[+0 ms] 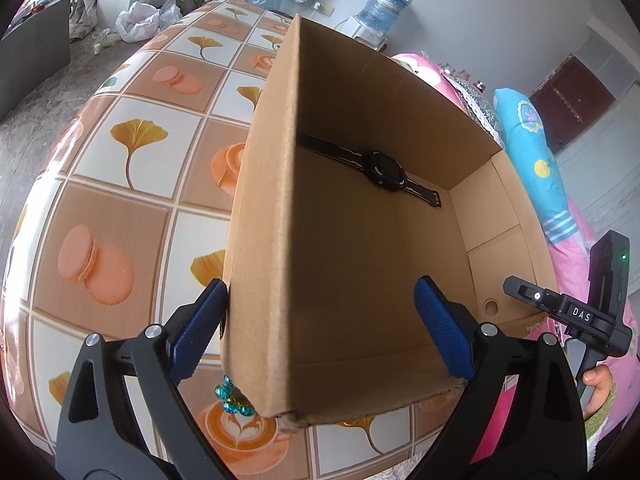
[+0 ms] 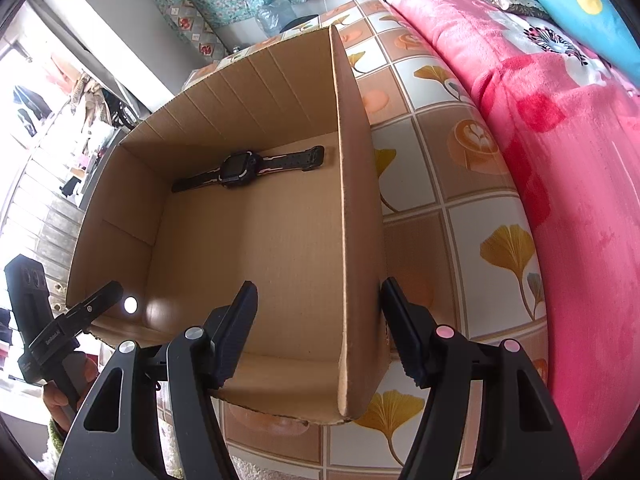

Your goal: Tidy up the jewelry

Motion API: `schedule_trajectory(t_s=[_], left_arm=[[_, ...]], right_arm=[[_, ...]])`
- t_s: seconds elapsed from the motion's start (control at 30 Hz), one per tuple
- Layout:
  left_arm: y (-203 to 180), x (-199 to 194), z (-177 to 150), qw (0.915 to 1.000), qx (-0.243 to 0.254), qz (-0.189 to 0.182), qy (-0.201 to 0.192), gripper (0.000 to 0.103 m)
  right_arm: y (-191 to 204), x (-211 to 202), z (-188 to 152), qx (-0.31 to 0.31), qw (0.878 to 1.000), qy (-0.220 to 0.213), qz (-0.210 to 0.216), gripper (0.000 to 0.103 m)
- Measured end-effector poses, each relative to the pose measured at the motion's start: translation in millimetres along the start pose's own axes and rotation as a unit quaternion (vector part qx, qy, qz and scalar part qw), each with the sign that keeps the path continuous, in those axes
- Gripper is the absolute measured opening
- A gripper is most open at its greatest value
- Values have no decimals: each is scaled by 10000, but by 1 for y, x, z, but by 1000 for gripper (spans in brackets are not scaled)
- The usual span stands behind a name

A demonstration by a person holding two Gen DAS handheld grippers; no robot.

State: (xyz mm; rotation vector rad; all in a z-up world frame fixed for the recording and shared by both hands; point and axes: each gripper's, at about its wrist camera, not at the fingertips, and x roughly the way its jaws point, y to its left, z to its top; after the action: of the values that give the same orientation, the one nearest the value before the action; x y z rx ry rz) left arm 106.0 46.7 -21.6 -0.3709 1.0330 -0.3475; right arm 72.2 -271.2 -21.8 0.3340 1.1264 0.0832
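A cardboard box (image 1: pixel 360 240) stands open on a table (image 1: pixel 140 132) covered in a tile-pattern cloth. A black watch (image 1: pixel 380 168) lies flat on the box floor near the far wall, in the upper middle of both views.

The left gripper (image 1: pixel 324 320) straddles the box's left wall at the lower centre of its frame. One blue pad sits outside against the cardboard and the other is inside, well clear of it, so the jaws stand wide and clamp nothing.

The right gripper (image 2: pixel 320 320) straddles the opposite wall the same way. Its outer finger is close to or touching the outside and its inner finger is apart from the wall, so the jaws are wide with no squeeze.

A string of teal beads (image 1: pixel 232 396) peeks out from under the near left corner of the box, at the lower middle of the left view. It is partly covered by the cardboard.

The step in hand looks like shifting the box across the table with both grippers hooked over its walls. To do it well, both sides should move together at the same pace so the box slides without twisting. It should stay low so the watch does not skid.

The beads may drag or snag under the corner. Easing the box away from them, not over them, would leave them free to pick up. The thin walls bend easily, so pushing low and near the corners is safer.
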Motion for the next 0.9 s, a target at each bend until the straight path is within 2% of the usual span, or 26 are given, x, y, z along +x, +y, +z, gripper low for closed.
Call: schedule_trajectory(t_s=[0.3, 0.47, 0.53, 0.63, 0.73, 0.9], left_arm=[[0, 10, 18, 10000, -23, 41, 16, 91], [0, 10, 17, 10000, 23, 24, 5, 92], [1, 5, 15, 10000, 25, 46, -28, 92], [-5, -9, 7, 9984, 269, 391, -315, 92], [-9, -28, -7, 9940, 676, 587, -635, 93], [-10, -37, -14, 9917, 769, 525, -889, 93]], right_arm=[[3, 6, 12, 43, 10000, -49, 25, 62], [1, 3, 11, 74, 9999, -89, 124, 64], [-1, -8, 9, 133, 9994, -230, 220, 64], [0, -35, 1, 18, 9979, -647, 52, 64], [9, -60, -15, -331, 9941, -1021, -177, 73], [24, -65, -36, -778, 9889, -1152, -524, 74]])
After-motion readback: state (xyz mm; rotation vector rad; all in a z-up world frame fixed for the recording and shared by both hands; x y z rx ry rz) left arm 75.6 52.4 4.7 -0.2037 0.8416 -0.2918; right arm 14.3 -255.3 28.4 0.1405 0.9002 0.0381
